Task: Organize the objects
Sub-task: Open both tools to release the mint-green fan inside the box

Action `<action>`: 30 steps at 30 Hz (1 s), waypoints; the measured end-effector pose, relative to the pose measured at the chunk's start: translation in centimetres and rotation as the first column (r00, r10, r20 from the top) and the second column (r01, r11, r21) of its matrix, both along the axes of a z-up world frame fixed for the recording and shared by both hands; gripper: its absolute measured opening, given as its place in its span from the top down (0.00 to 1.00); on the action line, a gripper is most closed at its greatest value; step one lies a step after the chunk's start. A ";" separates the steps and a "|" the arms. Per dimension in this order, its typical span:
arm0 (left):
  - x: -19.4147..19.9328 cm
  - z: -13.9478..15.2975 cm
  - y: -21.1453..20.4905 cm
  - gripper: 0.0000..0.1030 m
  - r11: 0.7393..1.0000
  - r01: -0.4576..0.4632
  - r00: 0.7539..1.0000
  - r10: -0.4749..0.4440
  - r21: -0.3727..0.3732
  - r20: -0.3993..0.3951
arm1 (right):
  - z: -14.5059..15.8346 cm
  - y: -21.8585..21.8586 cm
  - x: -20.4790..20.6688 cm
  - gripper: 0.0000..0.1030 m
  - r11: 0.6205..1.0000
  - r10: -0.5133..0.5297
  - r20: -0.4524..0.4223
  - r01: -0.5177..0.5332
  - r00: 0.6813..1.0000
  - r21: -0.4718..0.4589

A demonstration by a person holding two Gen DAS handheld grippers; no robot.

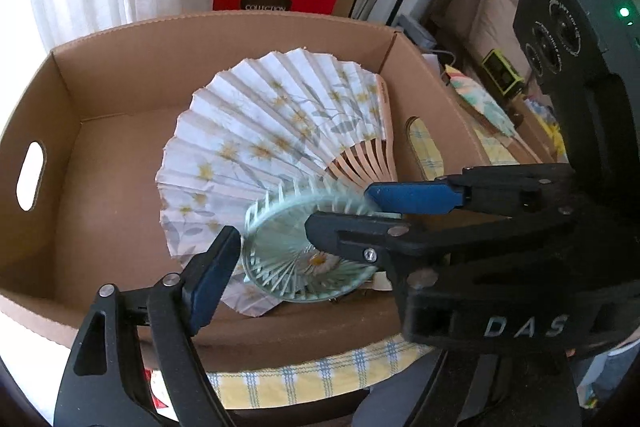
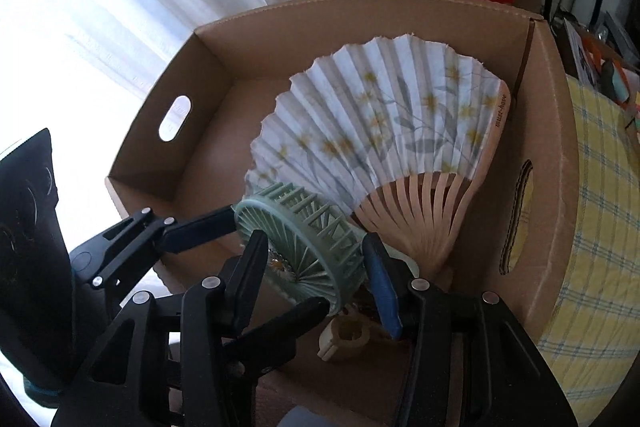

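Cardboard box (image 2: 532, 115) – right tongs (image 2: 316, 269) grip green fan (image 2: 304, 239)

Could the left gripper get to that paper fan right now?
Probably not straight away: the green fan, clamped by the right gripper, sits between the left gripper and the paper fan.

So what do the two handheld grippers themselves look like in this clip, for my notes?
Both are the same build: black plastic linkage arms with silver rivets, ending in flat blue pads on the jaws. The left gripper and the right gripper match in this. The right gripper's black body carries raised letters reading DAS, a round-lens camera block above it and a small green light. No sleeves or cables show.
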State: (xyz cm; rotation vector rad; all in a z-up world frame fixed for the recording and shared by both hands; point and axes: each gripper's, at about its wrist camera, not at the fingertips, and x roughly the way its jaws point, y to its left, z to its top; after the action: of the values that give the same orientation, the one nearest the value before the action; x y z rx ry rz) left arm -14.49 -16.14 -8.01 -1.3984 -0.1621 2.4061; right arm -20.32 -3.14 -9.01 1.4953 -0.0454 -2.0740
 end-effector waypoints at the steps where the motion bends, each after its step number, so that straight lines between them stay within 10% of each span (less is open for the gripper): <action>1: 0.2 0.2 0.0 0.20 1.000 0.003 1.000 -0.003 0.010 -0.003 | 0.2 0.2 0.0 0.51 1.000 -0.003 -0.001 0.003 1.000 -0.010; 16: 1.8 4.1 -0.6 0.01 0.990 -0.041 0.998 0.047 0.135 -0.037 | 6.3 6.7 2.1 0.39 0.989 -0.098 -0.140 0.080 0.985 -0.125; 30: 3.3 5.0 5.0 0.00 0.989 -0.008 0.998 0.018 0.147 -0.065 | 6.3 14.7 5.8 0.29 0.981 -0.194 -0.292 0.190 0.936 -0.043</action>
State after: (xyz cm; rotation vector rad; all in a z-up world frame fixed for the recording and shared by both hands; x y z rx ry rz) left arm -11.14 -11.09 -2.99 -1.2542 -0.3259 2.3938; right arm -14.52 11.54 -2.72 1.1964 -0.0943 -2.4299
